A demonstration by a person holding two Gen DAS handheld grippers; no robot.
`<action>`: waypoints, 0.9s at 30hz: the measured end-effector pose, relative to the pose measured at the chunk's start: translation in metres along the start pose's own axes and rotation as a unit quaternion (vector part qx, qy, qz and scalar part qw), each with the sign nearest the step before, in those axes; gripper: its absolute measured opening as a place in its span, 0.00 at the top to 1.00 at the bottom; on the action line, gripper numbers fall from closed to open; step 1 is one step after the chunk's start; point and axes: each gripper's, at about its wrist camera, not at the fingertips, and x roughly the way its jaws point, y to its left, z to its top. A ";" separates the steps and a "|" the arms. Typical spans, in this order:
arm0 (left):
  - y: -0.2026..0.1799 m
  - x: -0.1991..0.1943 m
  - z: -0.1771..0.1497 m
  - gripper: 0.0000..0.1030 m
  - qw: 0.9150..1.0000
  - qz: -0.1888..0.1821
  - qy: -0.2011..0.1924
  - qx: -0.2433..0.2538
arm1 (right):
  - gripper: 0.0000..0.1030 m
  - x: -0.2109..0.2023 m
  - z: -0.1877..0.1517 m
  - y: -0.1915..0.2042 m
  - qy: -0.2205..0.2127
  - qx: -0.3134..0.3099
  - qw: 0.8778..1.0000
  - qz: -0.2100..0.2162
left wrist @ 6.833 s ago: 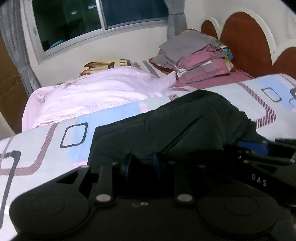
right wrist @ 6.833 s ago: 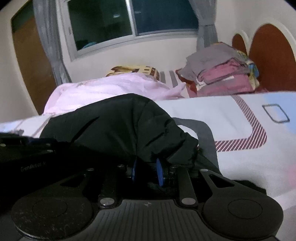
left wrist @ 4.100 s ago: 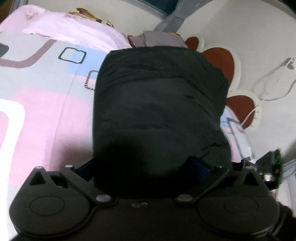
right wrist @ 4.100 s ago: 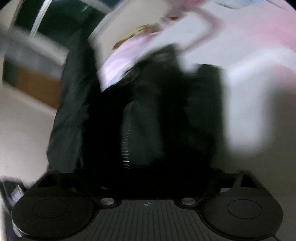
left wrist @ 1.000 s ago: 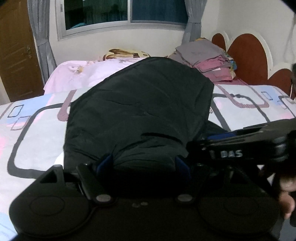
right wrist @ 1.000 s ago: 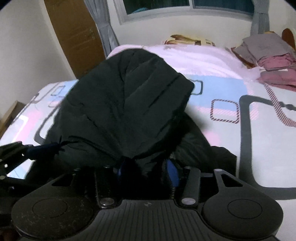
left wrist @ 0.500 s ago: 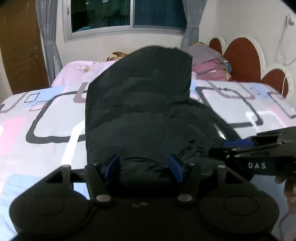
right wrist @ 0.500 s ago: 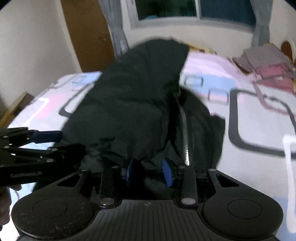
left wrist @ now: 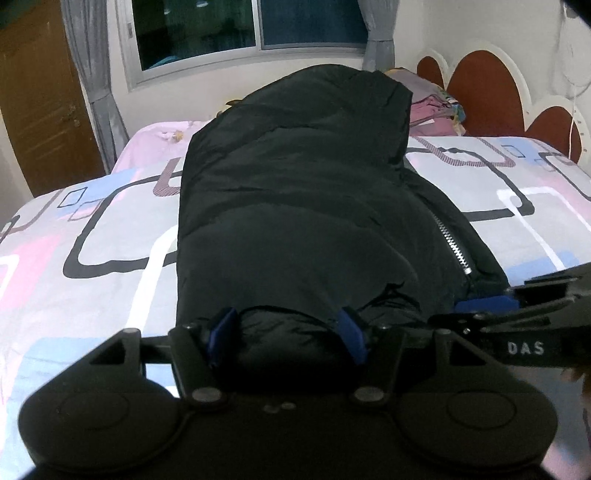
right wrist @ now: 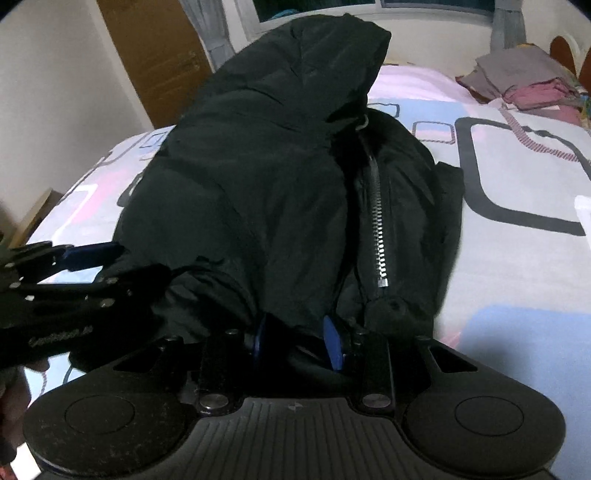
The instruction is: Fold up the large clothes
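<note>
A black padded jacket [left wrist: 295, 206] with a silver zipper [right wrist: 378, 218] lies bunched on the bed [left wrist: 110, 236], one folded layer rising over the rest. My left gripper [left wrist: 286, 334] has its blue fingertips spread around the jacket's near edge, which fills the gap between them. My right gripper [right wrist: 297, 341] is shut on the jacket's near edge, with black cloth between its blue pads. The two grippers sit side by side: the right one shows at the right of the left wrist view [left wrist: 517, 314], the left one at the left of the right wrist view [right wrist: 74, 266].
The bed has a pink, blue and white patterned cover. A stack of folded clothes [right wrist: 524, 81] and a red scalloped headboard [left wrist: 480, 88] are at the far right. A pink blanket [left wrist: 162, 136], a window [left wrist: 243, 29] and a brown door [left wrist: 40, 103] lie beyond.
The jacket's raised fold has come lower and nearer to me. The left gripper's jaws stand wider than half a second ago. Both grippers stay at the jacket's near edge.
</note>
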 end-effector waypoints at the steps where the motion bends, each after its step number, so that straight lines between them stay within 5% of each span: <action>1: -0.001 0.000 -0.001 0.41 1.000 0.002 0.001 0.000 | 0.67 0.001 -0.004 0.000 -0.001 0.000 1.000 0.000; 5: -0.007 -0.006 0.000 0.41 1.000 0.019 0.004 0.003 | 0.66 -0.014 -0.002 0.009 0.000 -0.004 1.000 -0.002; 10: -0.016 -0.043 0.000 0.41 0.999 0.034 -0.016 0.002 | 0.66 -0.074 -0.007 0.017 -0.053 -0.007 0.998 -0.014; 11: -0.018 -0.052 -0.001 0.38 0.999 0.035 -0.021 -0.001 | 0.66 -0.086 -0.010 0.019 -0.062 -0.009 0.998 -0.019; 12: -0.020 -0.062 -0.004 0.21 0.999 0.034 -0.028 -0.003 | 0.64 -0.094 -0.013 0.021 -0.069 -0.011 0.997 -0.023; 13: -0.023 -0.071 -0.006 0.10 0.999 0.036 -0.036 -0.005 | 0.37 -0.106 -0.017 0.023 -0.079 -0.011 0.996 -0.031; 14: -0.026 -0.082 -0.009 0.01 0.998 0.042 -0.048 -0.008 | 0.00 -0.115 -0.021 0.025 -0.093 -0.013 0.995 -0.040; 16: -0.033 -0.099 -0.016 0.00 0.997 0.058 -0.057 -0.006 | 0.00 -0.136 -0.034 0.031 -0.120 -0.027 0.991 -0.052; 27: -0.045 -0.190 -0.072 0.00 0.996 0.043 -0.063 -0.037 | 0.00 -0.210 -0.103 0.059 -0.127 -0.012 0.987 -0.094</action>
